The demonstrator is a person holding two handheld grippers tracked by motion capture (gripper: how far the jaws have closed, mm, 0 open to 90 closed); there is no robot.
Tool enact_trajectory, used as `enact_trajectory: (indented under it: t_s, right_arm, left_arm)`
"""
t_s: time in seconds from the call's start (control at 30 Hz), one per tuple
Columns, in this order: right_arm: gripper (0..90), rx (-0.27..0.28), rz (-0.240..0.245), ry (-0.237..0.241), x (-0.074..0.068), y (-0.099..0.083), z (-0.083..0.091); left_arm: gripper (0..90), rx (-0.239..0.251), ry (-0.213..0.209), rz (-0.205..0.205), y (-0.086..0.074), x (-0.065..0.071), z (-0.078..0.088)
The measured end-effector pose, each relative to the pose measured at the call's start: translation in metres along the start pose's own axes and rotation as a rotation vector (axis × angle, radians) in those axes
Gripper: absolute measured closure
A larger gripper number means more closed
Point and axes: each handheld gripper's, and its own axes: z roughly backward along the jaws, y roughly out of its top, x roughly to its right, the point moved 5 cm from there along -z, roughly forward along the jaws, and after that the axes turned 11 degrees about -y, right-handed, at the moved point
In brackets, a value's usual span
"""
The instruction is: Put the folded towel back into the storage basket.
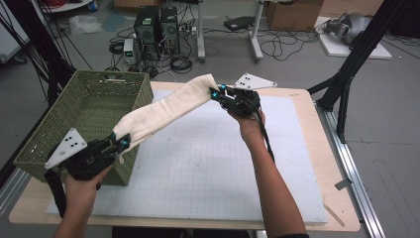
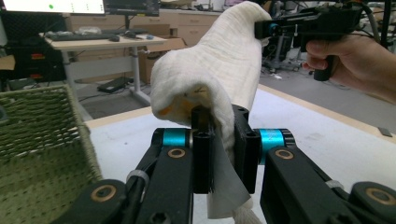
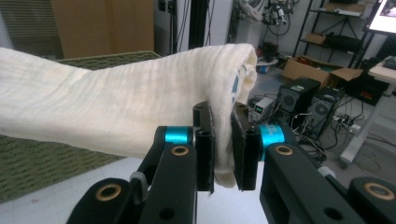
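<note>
left claw: clamped on one end of towel, at 8 o'clock | right claw: clamped on other end, at 12 o'clock | towel: stretched in air between claws, above desk | basket: at 9 o'clock, beside left claw

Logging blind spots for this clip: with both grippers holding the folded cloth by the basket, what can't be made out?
- Basket floor, near part: high view, the cloth hangs over it.
- Cloth's printed marking: right gripper view, tucked in the fold.
- Cloth's held edge: left gripper view, cut off by the bottom edge, between the left gripper jaws.
</note>
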Motion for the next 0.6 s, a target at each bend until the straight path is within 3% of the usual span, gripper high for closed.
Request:
enact_trajectory:
  t_s: [0.2,0.6]
  right_arm:
    - [81.5,0.000,0.026,0.011,-0.010,0.013,-0.025]
    - [81.4,0.002,0.026,0.017,-0.034,0.036,-0.076]
  left_arm:
    - [80.8,0.004,0.044,-0.024,0.004,-0.004,0.014]
    - [80.8,0.018,0.093,-0.011,0.004,-0.011,0.034]
